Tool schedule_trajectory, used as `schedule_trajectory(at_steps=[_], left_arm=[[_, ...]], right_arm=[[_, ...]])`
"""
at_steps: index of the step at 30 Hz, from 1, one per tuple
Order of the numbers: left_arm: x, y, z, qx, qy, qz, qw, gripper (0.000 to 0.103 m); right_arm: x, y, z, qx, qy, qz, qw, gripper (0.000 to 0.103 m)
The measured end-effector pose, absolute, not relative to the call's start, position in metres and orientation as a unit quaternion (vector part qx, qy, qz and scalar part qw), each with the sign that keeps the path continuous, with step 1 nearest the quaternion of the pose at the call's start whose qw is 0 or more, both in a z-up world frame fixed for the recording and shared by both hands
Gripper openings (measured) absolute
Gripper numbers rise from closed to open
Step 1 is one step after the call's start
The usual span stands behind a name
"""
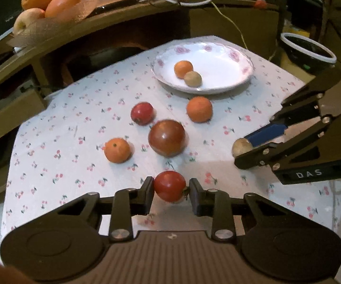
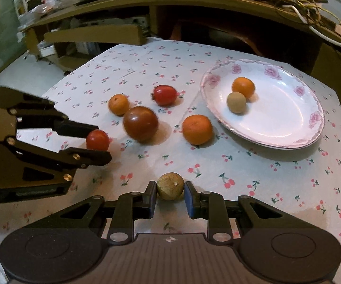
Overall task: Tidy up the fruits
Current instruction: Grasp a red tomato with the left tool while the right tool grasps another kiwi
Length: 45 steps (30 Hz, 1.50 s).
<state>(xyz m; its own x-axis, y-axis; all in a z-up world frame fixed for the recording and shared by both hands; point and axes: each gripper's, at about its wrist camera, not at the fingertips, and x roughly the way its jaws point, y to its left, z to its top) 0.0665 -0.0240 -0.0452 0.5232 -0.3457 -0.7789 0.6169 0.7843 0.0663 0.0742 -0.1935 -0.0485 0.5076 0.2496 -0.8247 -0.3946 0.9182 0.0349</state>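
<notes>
My left gripper [image 1: 170, 187] is shut on a small red tomato [image 1: 170, 185], seen also in the right wrist view [image 2: 97, 140]. My right gripper [image 2: 170, 193] is shut on a small tan fruit [image 2: 170, 185], seen also in the left wrist view [image 1: 241, 147]. A white floral plate [image 1: 227, 75] [image 2: 288, 123] holds a small orange [image 1: 183, 69] and a tan fruit [image 1: 192, 78]. On the cloth lie a large dark tomato [image 1: 166, 138] [image 2: 140, 123], a red tomato [image 1: 142, 113] [image 2: 164, 94] and two oranges [image 1: 199, 109] [image 1: 117, 150].
A cherry-print cloth [image 1: 75, 118] covers the table. A wooden shelf [image 1: 99, 16] behind carries a basket of oranges [image 1: 52, 2] and cables. A dark bowl [image 1: 308, 49] stands off the table's far right. The floor drops away at the table's left edge.
</notes>
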Motion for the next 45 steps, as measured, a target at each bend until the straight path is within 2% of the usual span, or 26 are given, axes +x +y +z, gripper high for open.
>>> schedule_trajectory(at_steps=[5,7,9,11,18,25,28,30,32,34,45], left_arm=[[0.064,-0.029,-0.052,0.192,0.405,-0.285,0.847,0.039],[0.064,-0.029,-0.052,0.192,0.408,-0.288,0.845,0.045],[0.064,-0.029,-0.052,0.191,0.410,-0.288,0.844,0.049],[0.064,-0.027,-0.053,0.191,0.409,-0.287,0.845,0.052],[0.069,-0.027,-0.054,0.182,0.408,-0.283,0.849,0.053],[0.071,-0.028,-0.054,0.175,0.410,-0.281,0.850,0.054],[0.073,-0.028,-0.054,0.162,0.417,-0.276,0.850,0.054],[0.074,-0.027,-0.055,0.157,0.421,-0.274,0.850,0.054],[0.074,-0.027,-0.054,0.151,0.425,-0.273,0.850,0.047],[0.073,-0.027,-0.053,0.146,0.429,-0.277,0.848,0.037],[0.075,-0.031,-0.047,0.134,0.426,-0.285,0.848,0.036]], right_arm=[[0.072,-0.189,-0.052,-0.100,0.453,0.195,0.864,0.026],[0.072,-0.188,-0.052,-0.101,0.453,0.201,0.863,0.031],[0.071,-0.188,-0.052,-0.102,0.449,0.202,0.864,0.045],[0.071,-0.189,-0.052,-0.107,0.447,0.198,0.865,0.050],[0.072,-0.192,-0.050,-0.096,0.445,0.198,0.868,0.050],[0.069,-0.185,-0.052,-0.103,0.448,0.211,0.863,0.047],[0.070,-0.186,-0.053,-0.099,0.450,0.209,0.863,0.041],[0.071,-0.186,-0.052,-0.100,0.451,0.208,0.862,0.033],[0.071,-0.184,-0.052,-0.103,0.451,0.207,0.862,0.024],[0.071,-0.184,-0.051,-0.102,0.454,0.204,0.861,0.025],[0.071,-0.186,-0.047,-0.098,0.457,0.197,0.862,0.024]])
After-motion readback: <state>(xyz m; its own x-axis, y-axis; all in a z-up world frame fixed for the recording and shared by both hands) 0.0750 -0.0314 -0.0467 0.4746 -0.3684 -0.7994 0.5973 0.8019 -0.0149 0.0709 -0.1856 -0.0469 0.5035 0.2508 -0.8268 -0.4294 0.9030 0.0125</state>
